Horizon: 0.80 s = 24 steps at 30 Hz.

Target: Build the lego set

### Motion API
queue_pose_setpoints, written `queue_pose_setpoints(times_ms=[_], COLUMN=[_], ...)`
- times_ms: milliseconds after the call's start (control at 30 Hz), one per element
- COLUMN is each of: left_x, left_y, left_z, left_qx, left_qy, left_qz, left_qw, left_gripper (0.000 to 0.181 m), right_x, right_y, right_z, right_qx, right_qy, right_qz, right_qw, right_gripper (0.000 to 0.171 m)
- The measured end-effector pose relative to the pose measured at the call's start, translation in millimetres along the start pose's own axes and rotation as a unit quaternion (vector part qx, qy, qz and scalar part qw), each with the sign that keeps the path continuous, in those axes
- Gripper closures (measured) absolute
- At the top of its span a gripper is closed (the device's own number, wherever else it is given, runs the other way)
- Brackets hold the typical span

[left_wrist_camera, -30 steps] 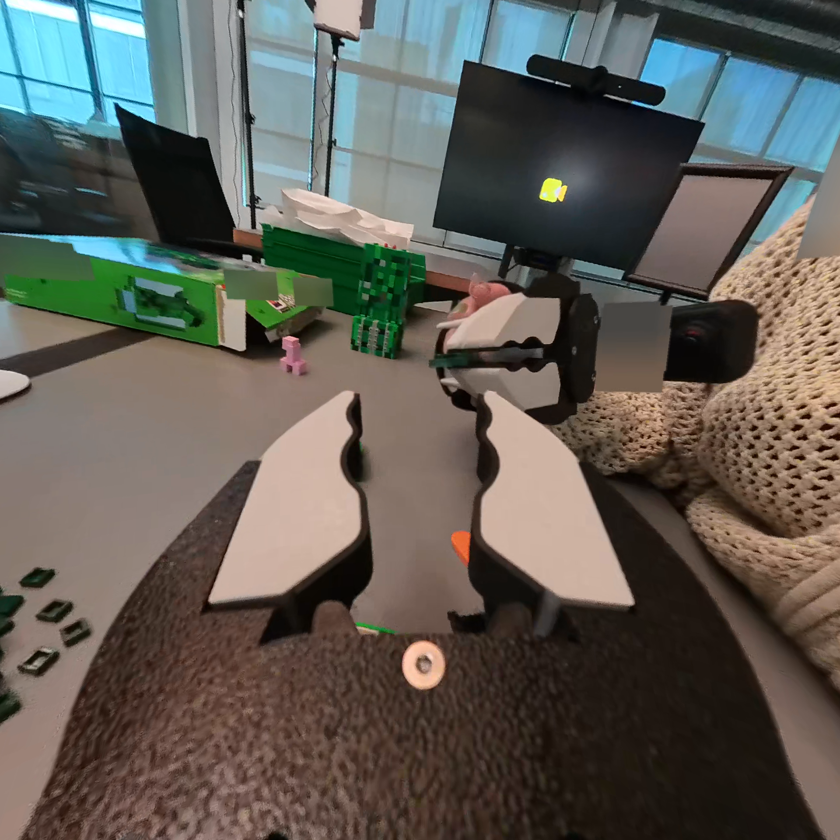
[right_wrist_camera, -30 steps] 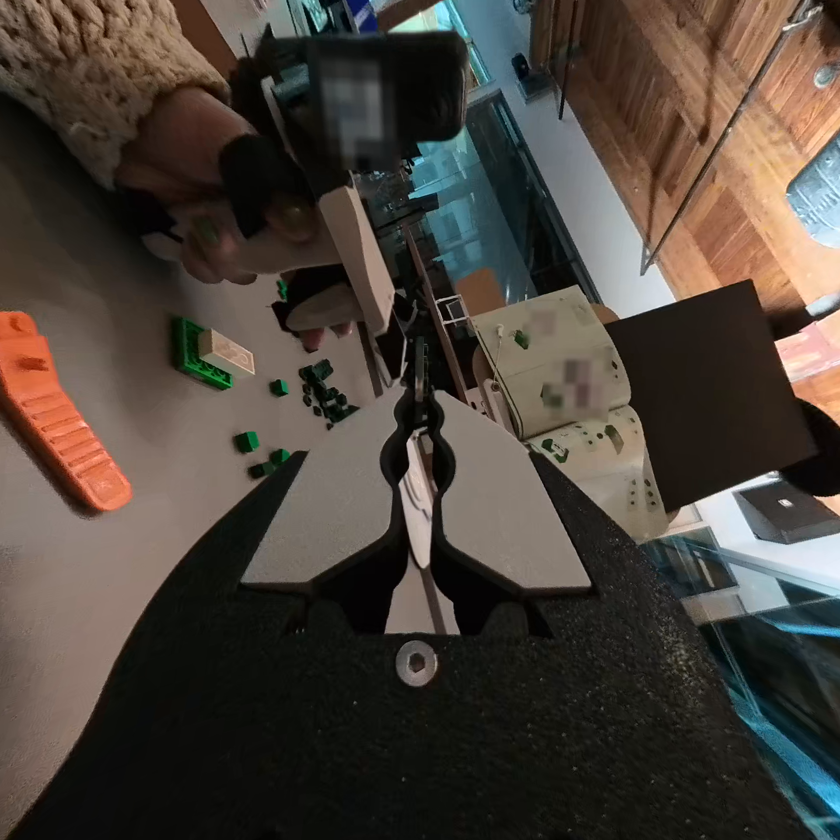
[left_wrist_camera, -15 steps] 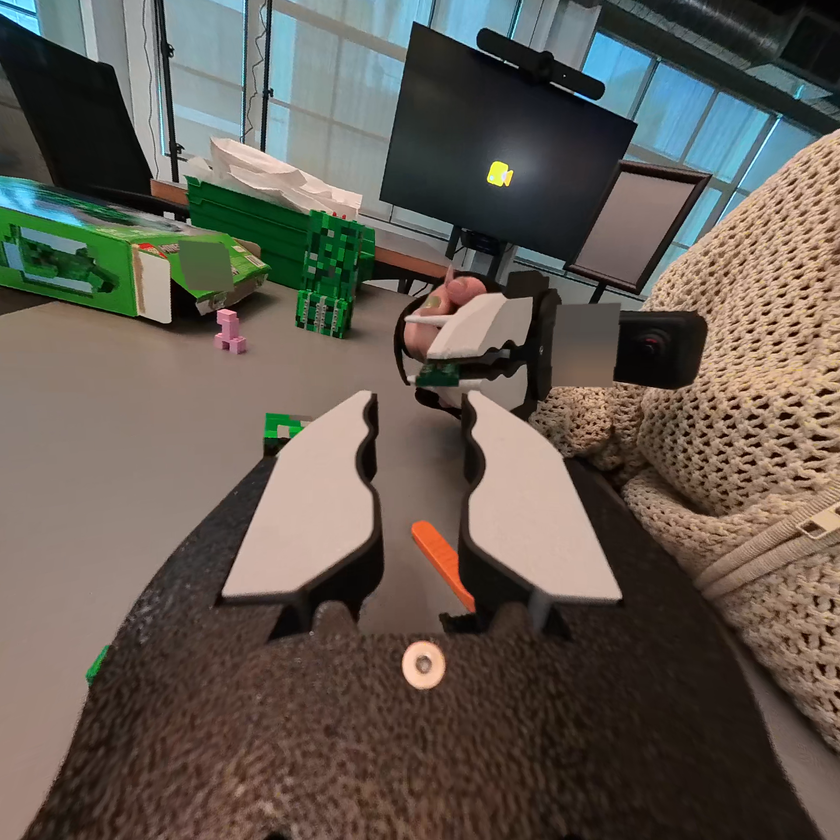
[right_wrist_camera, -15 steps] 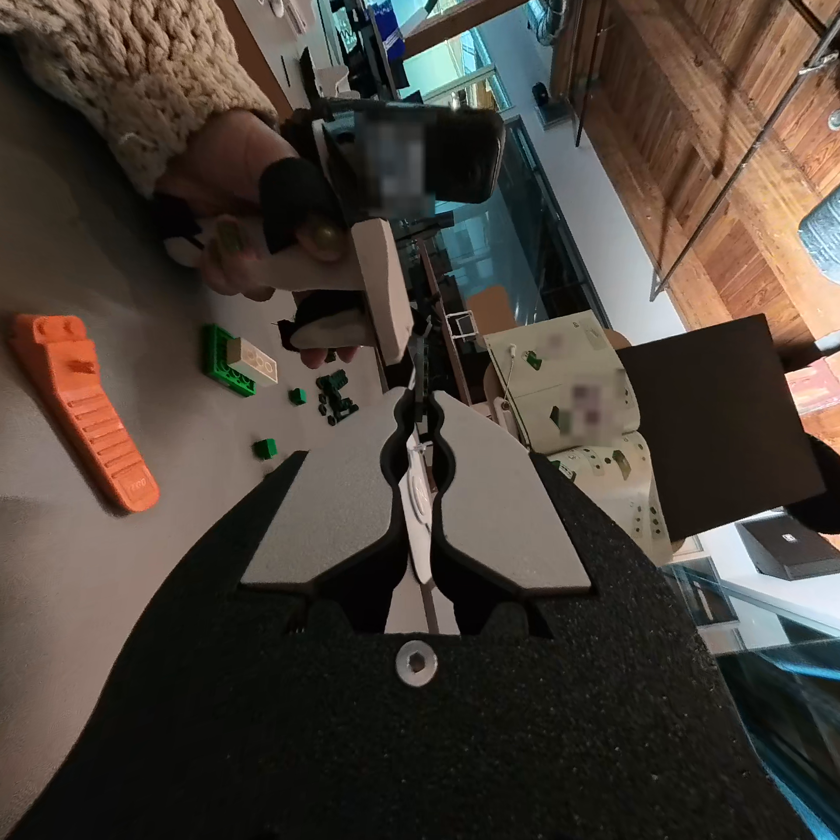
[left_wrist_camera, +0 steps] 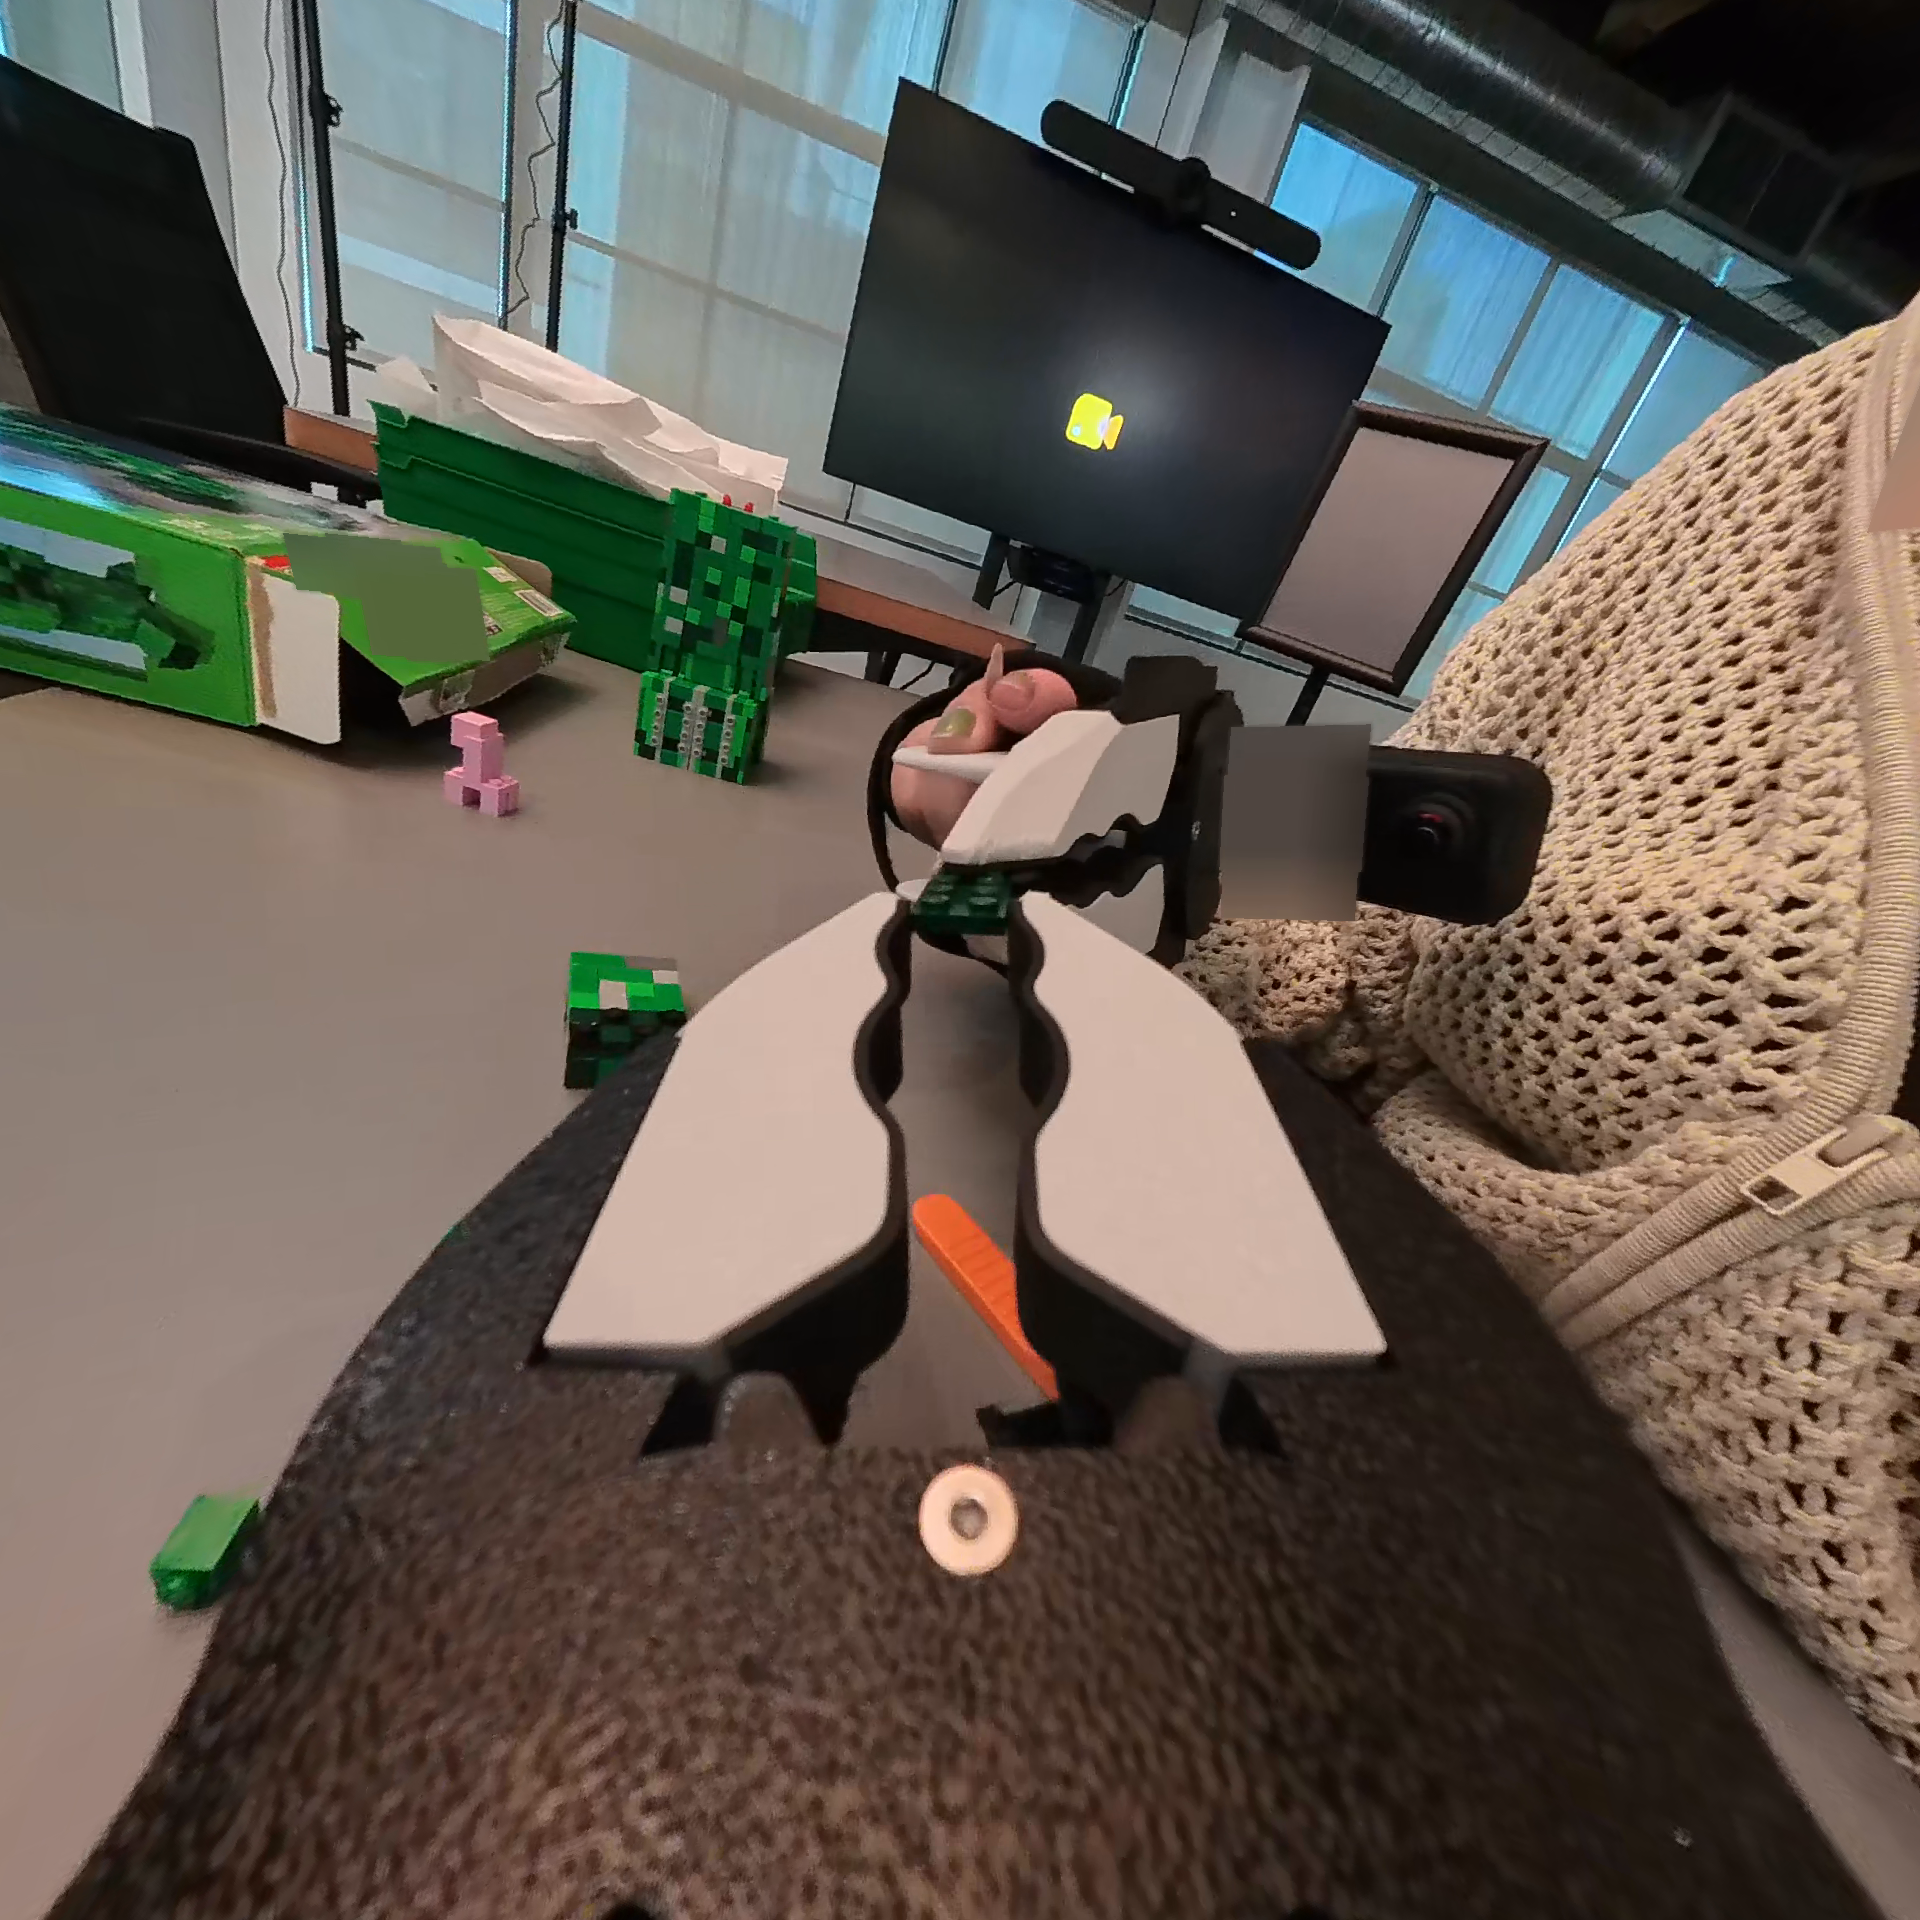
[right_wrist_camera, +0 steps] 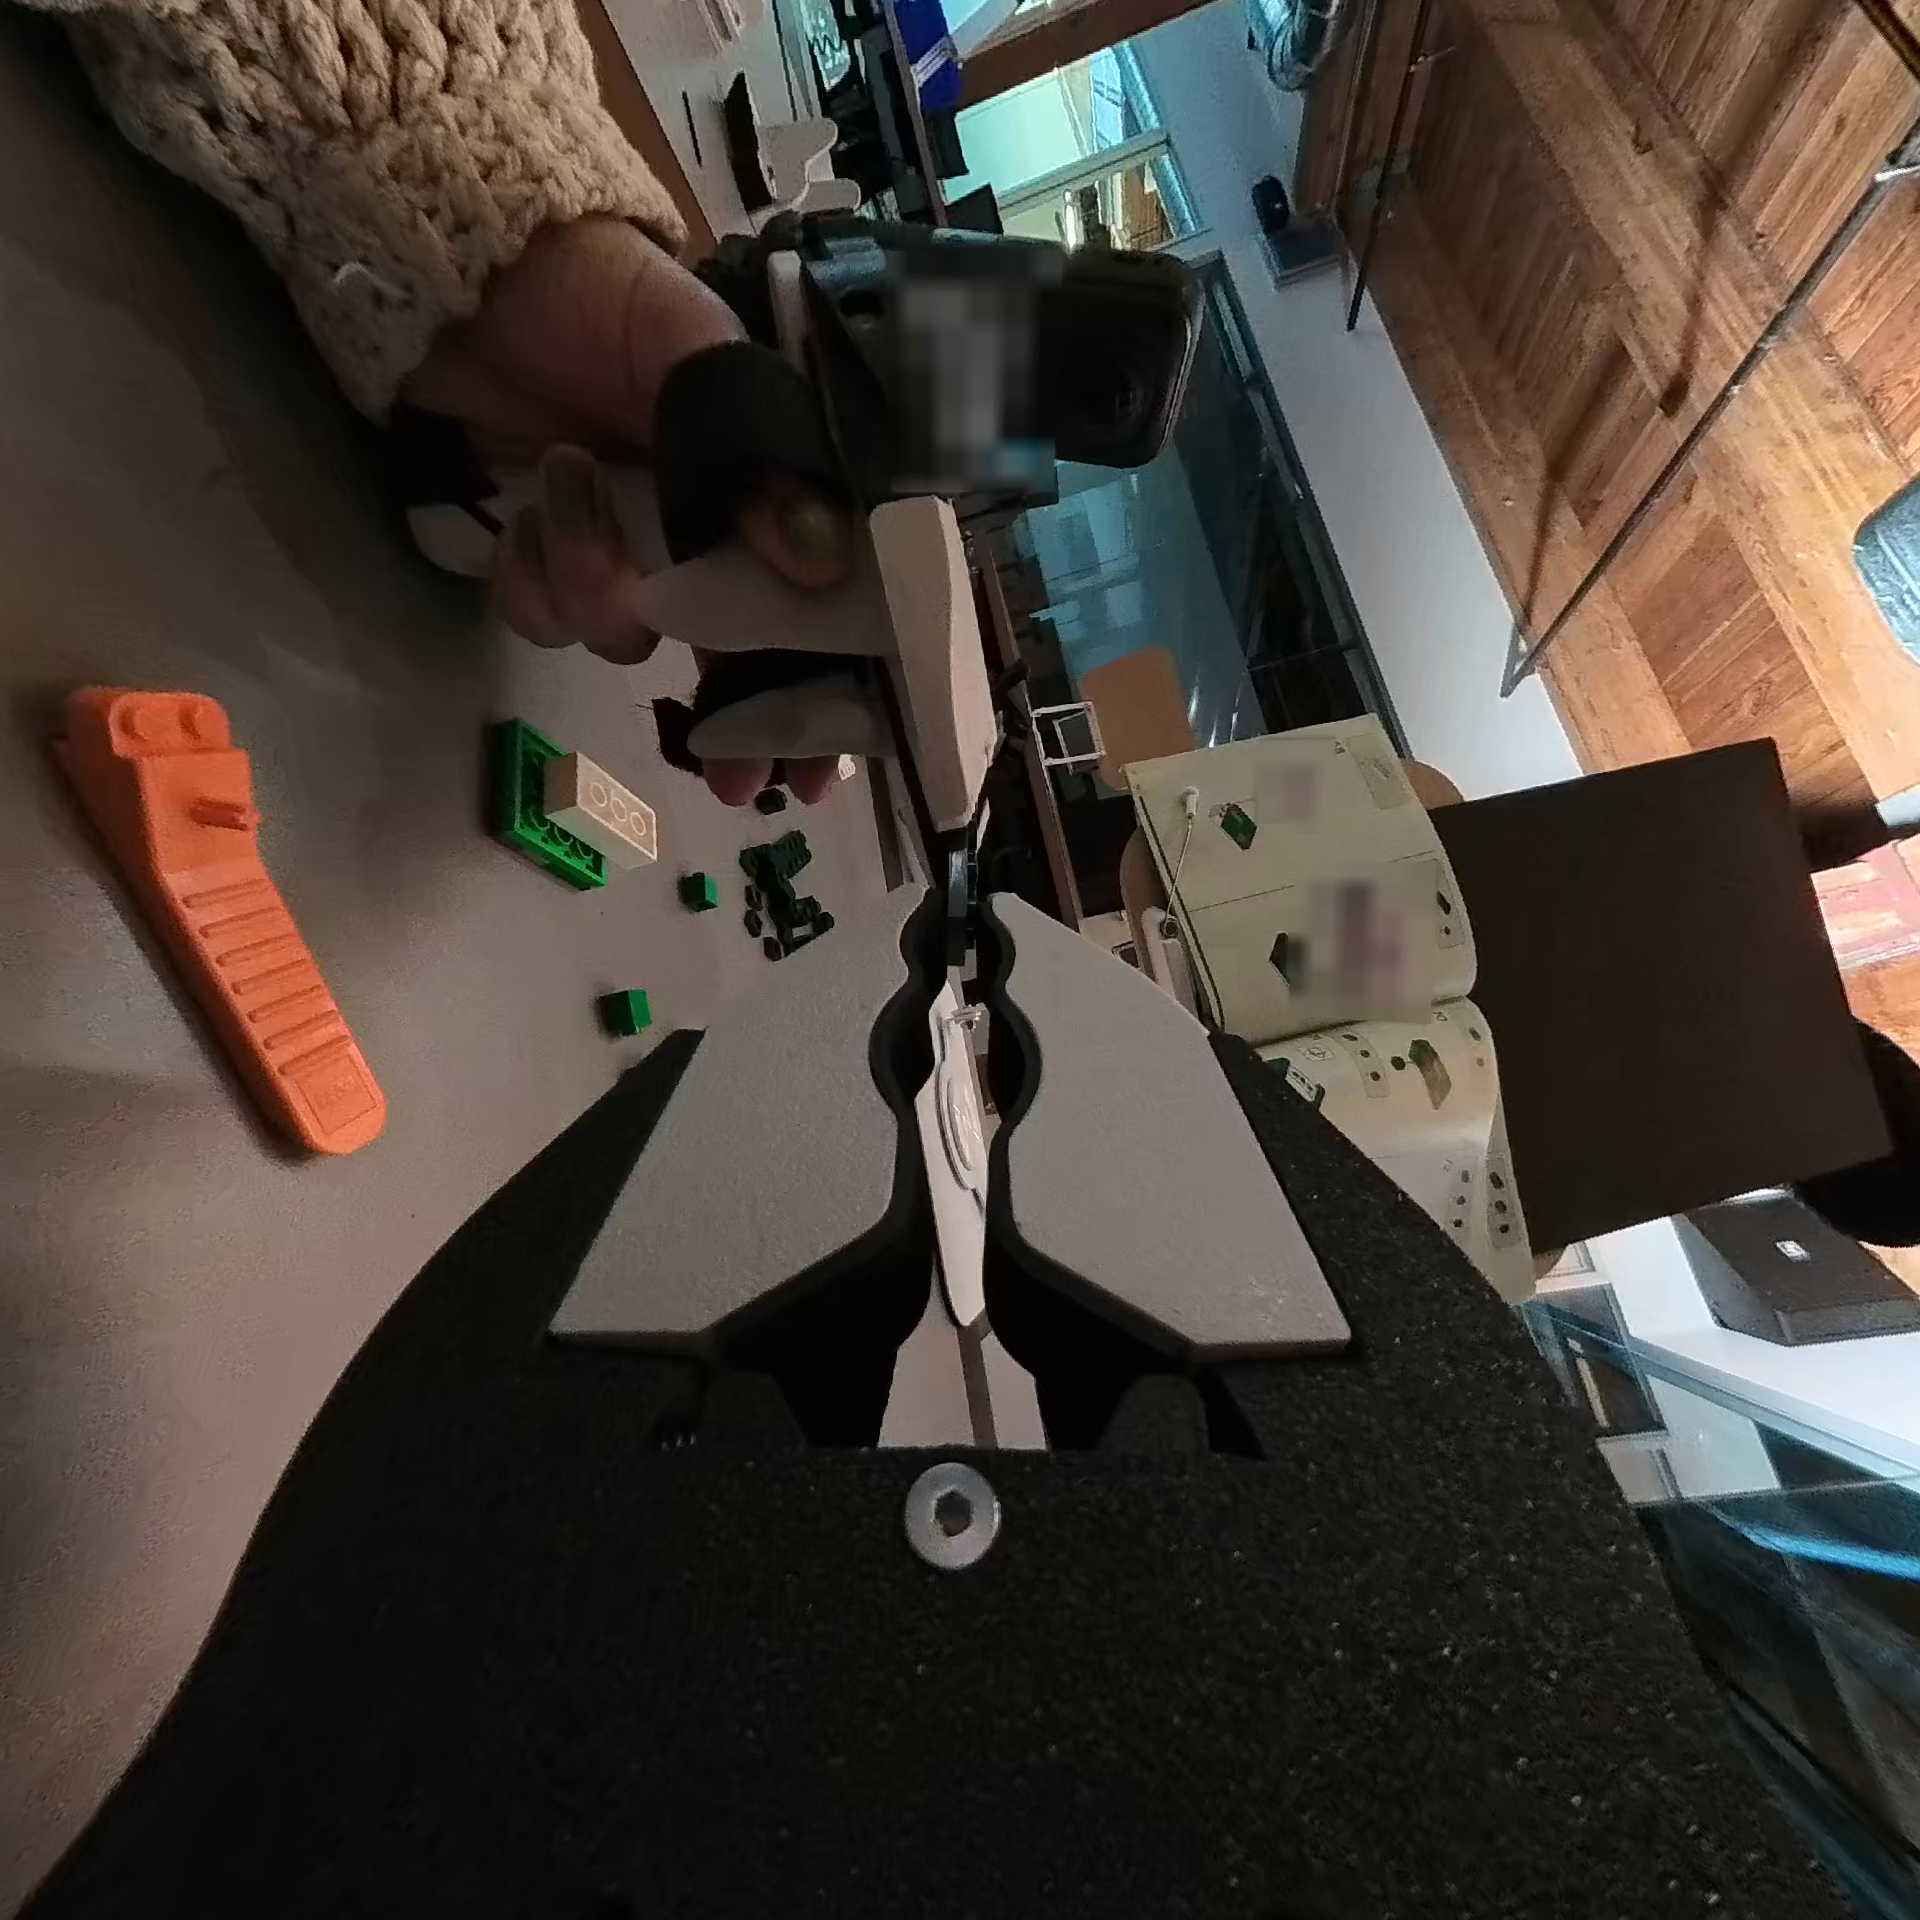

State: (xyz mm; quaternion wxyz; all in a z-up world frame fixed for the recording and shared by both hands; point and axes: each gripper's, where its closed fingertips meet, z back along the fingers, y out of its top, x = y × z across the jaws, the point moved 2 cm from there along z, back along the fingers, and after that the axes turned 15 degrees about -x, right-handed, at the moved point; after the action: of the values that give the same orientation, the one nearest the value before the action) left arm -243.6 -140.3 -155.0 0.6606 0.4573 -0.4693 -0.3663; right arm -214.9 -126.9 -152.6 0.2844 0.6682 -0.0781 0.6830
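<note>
Green plate (left_wrist_camera: 961, 902) is clamped edge-on in my right claw (right_wrist_camera: 958, 920), presenting it between my left claw (left_wrist_camera: 961, 925) fingers, which stand apart to receive it.

Legible markings: none readable as words.
Noted only a yellow camera-shaped symbol (left_wrist_camera: 1093, 422) at centre of dark monitor (left_wrist_camera: 1101, 312); print on green box (left_wrist_camera: 125, 613) at far left edge of worktop masked or too blurred; booklet (right_wrist_camera: 1340, 935) pages masked; embossed mark on orange separator (right_wrist_camera: 223, 925) too small to read.
</note>
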Motion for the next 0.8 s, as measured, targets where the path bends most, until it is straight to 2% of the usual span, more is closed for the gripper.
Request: queue_pose_setpoints(times_ms=[300,467,667,800], left_x=[0,-3,-13,-25], left_y=[0,2,12,15], left_z=[0,3,24,39], left_qx=[-0.001,0.0,0.031,0.048], left_qy=[-0.009,0.022,0.113,0.201], left_qz=[0.008,-0.013,-0.064,-0.1], left_qw=[1.0,1.0,0.991,0.973], left_gripper=[0.165,0.165,0.165,0.165], right_x=[-1,-2,11,12], right_y=[1,-4,-26,-42], right_z=[2,1,1,-2], right_qx=[-0.002,-0.012,-0.026,-0.04], right_qy=[0.003,0.015,0.057,0.117], right_qz=[-0.005,-0.023,-0.166,-0.276], right_qw=[1.0,1.0,0.984,0.953], right_gripper=[0.167,0.163,0.155,0.158])
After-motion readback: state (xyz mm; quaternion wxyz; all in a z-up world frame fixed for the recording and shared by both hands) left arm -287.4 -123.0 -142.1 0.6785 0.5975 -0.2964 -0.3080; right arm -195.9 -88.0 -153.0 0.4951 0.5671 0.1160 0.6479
